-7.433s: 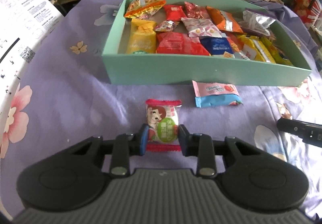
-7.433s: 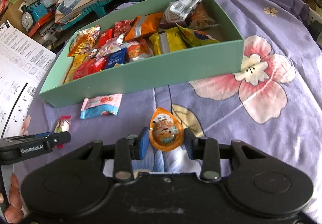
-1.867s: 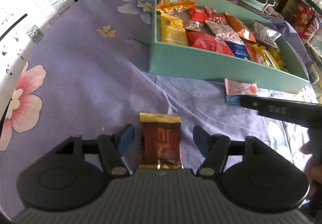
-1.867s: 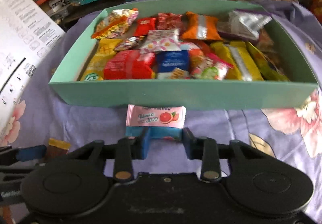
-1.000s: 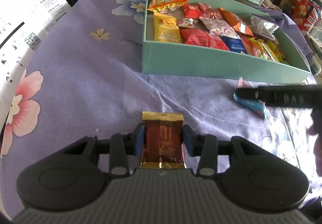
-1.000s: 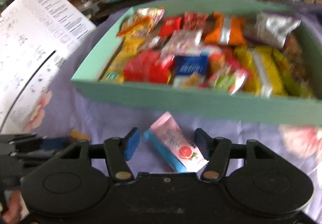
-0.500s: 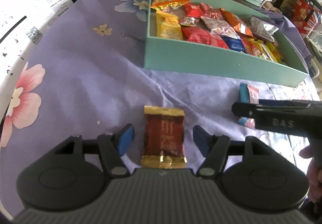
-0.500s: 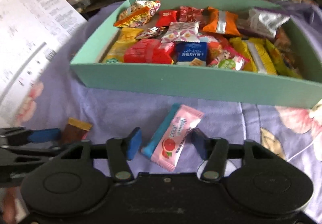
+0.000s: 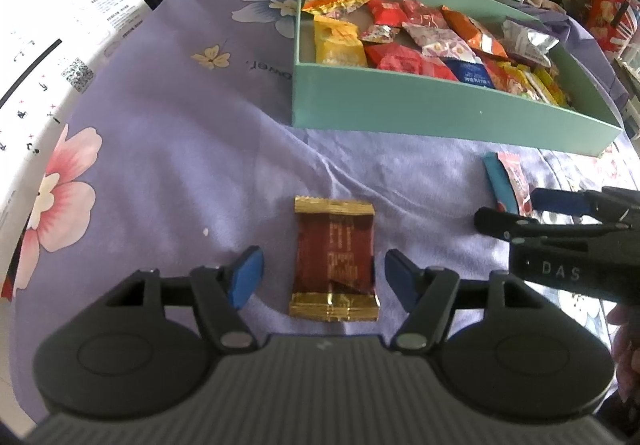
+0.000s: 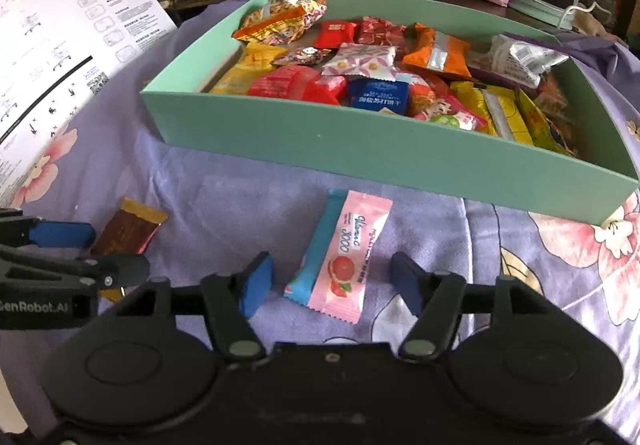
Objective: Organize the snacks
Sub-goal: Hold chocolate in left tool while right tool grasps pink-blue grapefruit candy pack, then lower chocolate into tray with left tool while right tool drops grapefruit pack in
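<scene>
Left tongs released around brown snack, unlike before, right tongs opening around pink sachet

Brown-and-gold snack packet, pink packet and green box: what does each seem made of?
Brown-and-gold snack packet: glossy foil-like film, by its shiny gold crimped ends. Pink packet: smooth printed plastic film, probably, with a slight sheen and sealed ends. Green box: matte cardboard, apparently, given its thin, flat, dull walls.

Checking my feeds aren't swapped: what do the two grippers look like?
Both look the same: black bodies with two round housings, black linkage arms with silver pivot pins, blue pads. The left gripper shows white "GenRobot.AI" lettering in the right wrist view; the right gripper shows "DAS" in the left wrist view.
</scene>
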Tool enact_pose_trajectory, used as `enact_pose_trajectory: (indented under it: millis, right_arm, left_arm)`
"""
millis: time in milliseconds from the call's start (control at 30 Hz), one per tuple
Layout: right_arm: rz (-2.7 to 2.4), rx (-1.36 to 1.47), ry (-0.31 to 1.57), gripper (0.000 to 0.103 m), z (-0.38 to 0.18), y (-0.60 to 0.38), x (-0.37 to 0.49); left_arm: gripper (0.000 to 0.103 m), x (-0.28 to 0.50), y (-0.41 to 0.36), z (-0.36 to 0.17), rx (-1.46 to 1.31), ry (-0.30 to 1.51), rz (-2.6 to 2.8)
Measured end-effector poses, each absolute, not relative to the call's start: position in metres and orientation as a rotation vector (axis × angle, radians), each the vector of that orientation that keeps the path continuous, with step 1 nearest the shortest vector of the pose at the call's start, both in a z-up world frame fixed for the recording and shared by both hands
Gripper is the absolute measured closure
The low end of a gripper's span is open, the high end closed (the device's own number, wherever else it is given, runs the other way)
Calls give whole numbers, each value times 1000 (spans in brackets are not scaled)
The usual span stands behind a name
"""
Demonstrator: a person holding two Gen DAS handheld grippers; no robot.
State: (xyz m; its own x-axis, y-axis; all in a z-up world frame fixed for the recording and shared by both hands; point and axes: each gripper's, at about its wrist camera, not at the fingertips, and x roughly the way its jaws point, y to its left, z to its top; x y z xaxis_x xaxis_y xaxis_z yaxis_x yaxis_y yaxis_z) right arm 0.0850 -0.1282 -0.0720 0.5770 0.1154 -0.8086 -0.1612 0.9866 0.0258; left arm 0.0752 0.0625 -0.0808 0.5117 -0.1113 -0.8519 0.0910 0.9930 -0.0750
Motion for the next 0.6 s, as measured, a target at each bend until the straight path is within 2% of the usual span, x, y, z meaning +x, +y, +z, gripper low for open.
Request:
enact_pose_trajectory:
  millis: [100,167,200,233,267,333,600]
  right_arm:
    - [171,-67,941,30,-73,-127,85]
    - [161,-52,947,34,-72,-128,87]
    - [145,-48,948,48,-69,-129,87]
    - [142,-48,946,67,-68,-129,86]
    - [148,-45,945,67,-66,-130,86]
    - [169,-39,948,69,-65,-130,83]
    - [198,93,904,70,-34,-149,64]
  left_arm:
    - [37,75,61,-82,-7,1026,-117]
    - [38,75,59,-82,2,1023,-108]
    - [43,75,58,-82,10,1019,-99]
    - [57,74,57,-82,21,1011,-84]
    - [64,74,57,-81,27,1005,-72]
    - [66,73,58,-79,7,1009,-70]
    - [66,63,56,-60,-23,995,-89]
